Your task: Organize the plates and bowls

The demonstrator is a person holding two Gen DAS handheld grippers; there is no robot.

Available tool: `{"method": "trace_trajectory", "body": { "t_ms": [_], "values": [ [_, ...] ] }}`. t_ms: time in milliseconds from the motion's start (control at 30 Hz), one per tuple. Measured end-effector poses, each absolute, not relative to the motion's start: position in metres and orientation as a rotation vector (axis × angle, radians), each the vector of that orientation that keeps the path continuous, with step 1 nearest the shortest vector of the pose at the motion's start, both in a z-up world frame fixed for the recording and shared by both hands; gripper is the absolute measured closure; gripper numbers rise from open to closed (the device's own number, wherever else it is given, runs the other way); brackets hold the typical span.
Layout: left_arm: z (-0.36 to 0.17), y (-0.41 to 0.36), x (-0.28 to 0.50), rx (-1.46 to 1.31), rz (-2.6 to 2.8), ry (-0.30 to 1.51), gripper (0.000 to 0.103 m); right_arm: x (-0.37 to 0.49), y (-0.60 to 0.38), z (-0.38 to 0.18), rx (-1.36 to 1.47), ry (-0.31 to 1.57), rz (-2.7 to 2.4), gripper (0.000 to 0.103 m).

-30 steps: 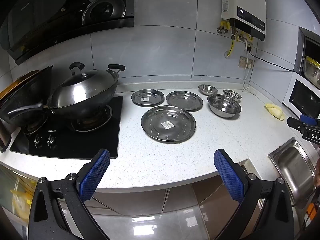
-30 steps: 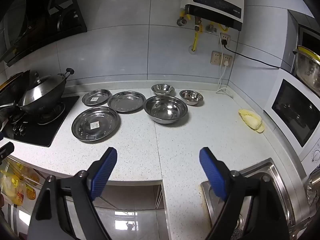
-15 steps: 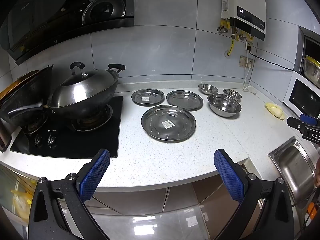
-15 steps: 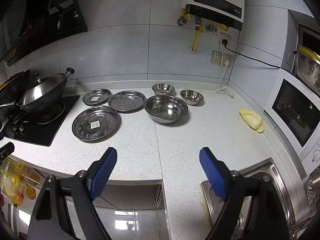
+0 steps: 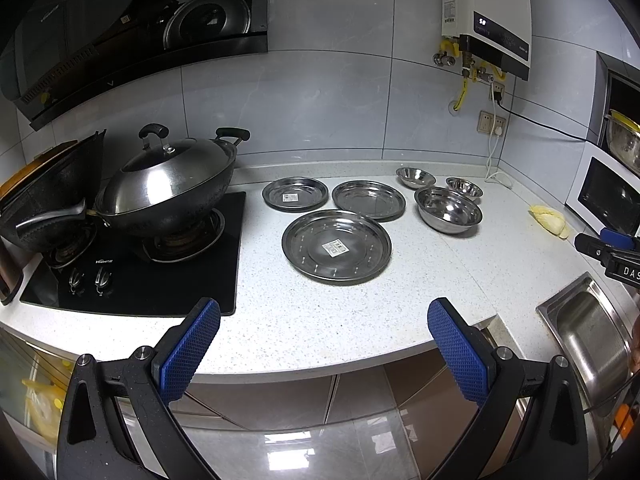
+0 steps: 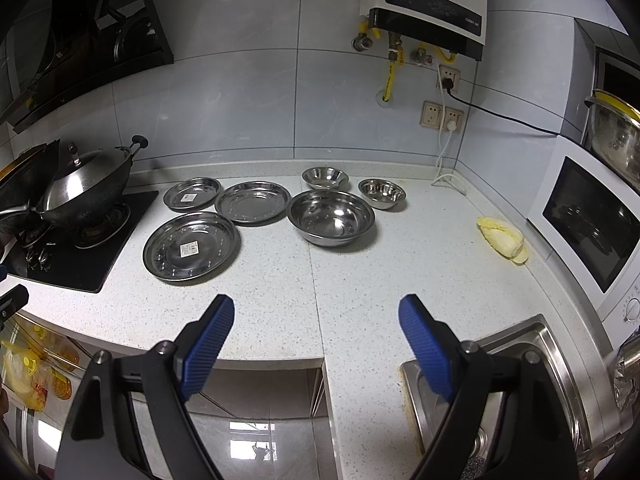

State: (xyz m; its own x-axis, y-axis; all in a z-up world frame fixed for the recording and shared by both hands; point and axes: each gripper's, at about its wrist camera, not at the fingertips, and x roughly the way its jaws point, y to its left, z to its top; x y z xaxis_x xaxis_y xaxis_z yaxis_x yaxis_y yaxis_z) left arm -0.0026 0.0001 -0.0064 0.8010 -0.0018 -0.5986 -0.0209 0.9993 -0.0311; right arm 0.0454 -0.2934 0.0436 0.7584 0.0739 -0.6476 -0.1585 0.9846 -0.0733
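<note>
Six steel pieces on the worktop: three plates, three bowls; neither gripper holds anything.

Landmark: large bowl. Medium plate lies just left of it, small plate further left near the hob, large plate left and nearer the worktop's front edge. The large and medium plates' rims look touching or overlapping; cannot tell which. Two small bowls sit behind the large bowl: one directly behind, the other behind-right. All upright. Cabbage piece lies well to its right. Left gripper and right gripper hover at the front edge, well short of the large bowl, fingers wide apart, empty.
</note>
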Motion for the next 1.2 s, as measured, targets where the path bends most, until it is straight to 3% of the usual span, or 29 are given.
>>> {"method": "trace_trajectory", "body": {
  "t_ms": [1200],
  "values": [
    [-0.0084, 0.0022, -0.003, -0.035, 0.011, 0.643, 0.001, 0.0461, -0.293, 0.0463, -0.127, 0.7, 0.128, 0.018]
  ]
}}
